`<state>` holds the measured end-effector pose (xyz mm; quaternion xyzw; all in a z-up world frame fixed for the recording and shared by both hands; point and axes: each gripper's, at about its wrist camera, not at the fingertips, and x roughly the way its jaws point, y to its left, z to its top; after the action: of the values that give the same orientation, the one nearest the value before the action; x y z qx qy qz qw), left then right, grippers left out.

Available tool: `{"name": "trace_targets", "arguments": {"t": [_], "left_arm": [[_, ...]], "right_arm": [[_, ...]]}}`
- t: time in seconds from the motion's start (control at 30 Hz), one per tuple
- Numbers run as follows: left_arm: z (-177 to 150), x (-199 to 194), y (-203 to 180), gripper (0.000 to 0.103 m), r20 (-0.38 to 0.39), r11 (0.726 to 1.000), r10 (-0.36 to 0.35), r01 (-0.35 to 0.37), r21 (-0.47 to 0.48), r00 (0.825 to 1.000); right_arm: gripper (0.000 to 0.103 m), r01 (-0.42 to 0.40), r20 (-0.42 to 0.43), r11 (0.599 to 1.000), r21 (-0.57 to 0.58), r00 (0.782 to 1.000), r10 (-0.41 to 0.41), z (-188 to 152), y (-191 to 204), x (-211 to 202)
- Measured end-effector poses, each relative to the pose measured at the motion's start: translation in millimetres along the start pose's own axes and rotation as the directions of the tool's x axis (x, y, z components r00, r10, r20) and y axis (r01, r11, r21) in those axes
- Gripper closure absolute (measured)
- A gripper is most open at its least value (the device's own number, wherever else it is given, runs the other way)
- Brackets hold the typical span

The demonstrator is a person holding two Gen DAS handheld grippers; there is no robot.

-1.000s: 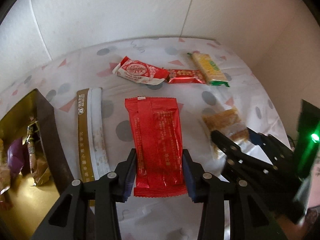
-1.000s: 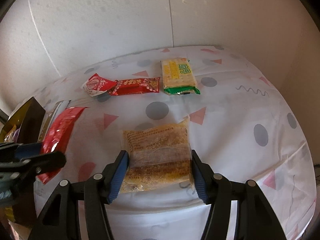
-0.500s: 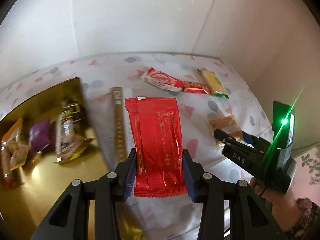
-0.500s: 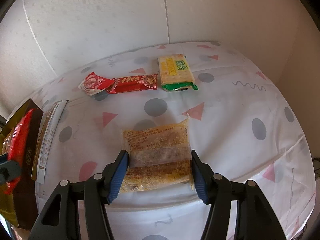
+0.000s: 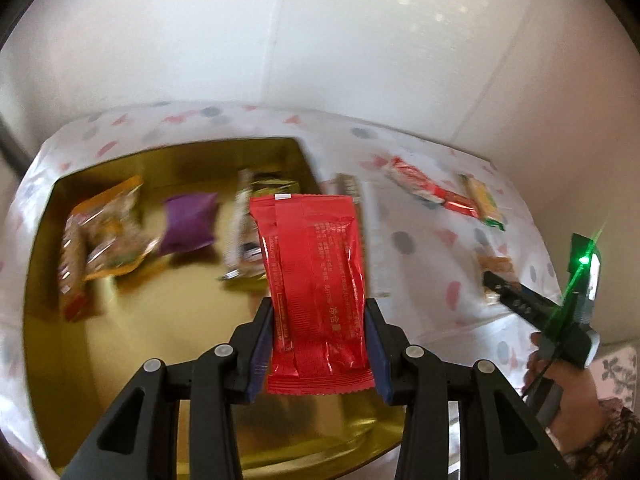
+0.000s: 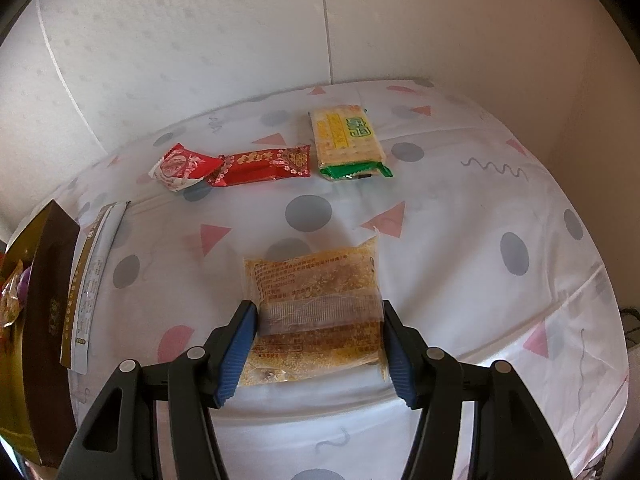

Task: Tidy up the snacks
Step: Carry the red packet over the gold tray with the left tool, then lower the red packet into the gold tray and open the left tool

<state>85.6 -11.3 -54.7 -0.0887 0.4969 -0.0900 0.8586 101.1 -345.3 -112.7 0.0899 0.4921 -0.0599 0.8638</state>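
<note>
My left gripper (image 5: 318,344) is shut on a long red snack packet (image 5: 314,280) and holds it in the air over the gold tin box (image 5: 160,352). The box holds an orange bag (image 5: 108,232), a purple packet (image 5: 188,220) and other wrappers. My right gripper (image 6: 316,344) has its blue pads against both sides of a clear-wrapped golden crumbly snack pack (image 6: 316,304) that lies near the table's front edge. The right gripper also shows in the left wrist view (image 5: 516,296).
On the patterned tablecloth (image 6: 480,200) lie a red-white candy wrapper (image 6: 184,166), a red bar (image 6: 264,166), a yellow-green cracker pack (image 6: 346,140) and a long white-gold sachet (image 6: 92,280) beside the box's brown wall (image 6: 50,320). White walls stand behind and to the right.
My left gripper has lifted the red packet off the table and swung left, so it now hangs over the gold box. The right gripper has stayed around the golden pack.
</note>
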Motion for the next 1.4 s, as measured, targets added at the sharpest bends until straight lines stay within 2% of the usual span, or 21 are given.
{"name": "trace_targets", "arguments": {"t": [0.2,0.47,0.63,0.97,1.17,1.23,1.4], "left_arm": [[-18,-7,44,0.060,-0.024,0.996,0.051,-0.053,-0.077,0.998],[-37,-11,96,0.060,-0.057,0.976,0.121,-0.129,-0.175,0.991],[-44,-10,115,0.060,-0.087,0.965,0.166,-0.180,-0.190,0.982],[-48,-4,140,0.060,-0.128,0.945,0.222,-0.246,-0.215,0.967],[-46,-5,139,0.051,-0.115,0.940,0.234,-0.255,-0.228,0.966],[-44,-10,134,0.045,-0.094,0.941,0.247,-0.262,-0.213,0.964],[-43,-18,125,0.043,-0.063,0.951,0.239,-0.247,-0.186,0.969]], "right_arm": [[0.044,-0.012,0.000,0.999,0.047,1.000,0.012,1,-3,0],[0.045,-0.021,-0.008,0.997,0.075,1.000,0.021,0,-1,-3],[0.046,-0.025,-0.011,0.997,0.072,1.000,0.026,0,4,-7],[0.047,-0.030,0.004,0.997,0.078,1.000,0.030,-1,14,-21],[0.047,-0.064,0.042,0.995,0.071,0.997,0.061,4,27,-38],[0.047,-0.082,0.056,0.995,0.054,0.995,0.079,6,35,-45],[0.047,-0.168,0.079,0.986,0.020,0.983,0.166,10,59,-60]]}}
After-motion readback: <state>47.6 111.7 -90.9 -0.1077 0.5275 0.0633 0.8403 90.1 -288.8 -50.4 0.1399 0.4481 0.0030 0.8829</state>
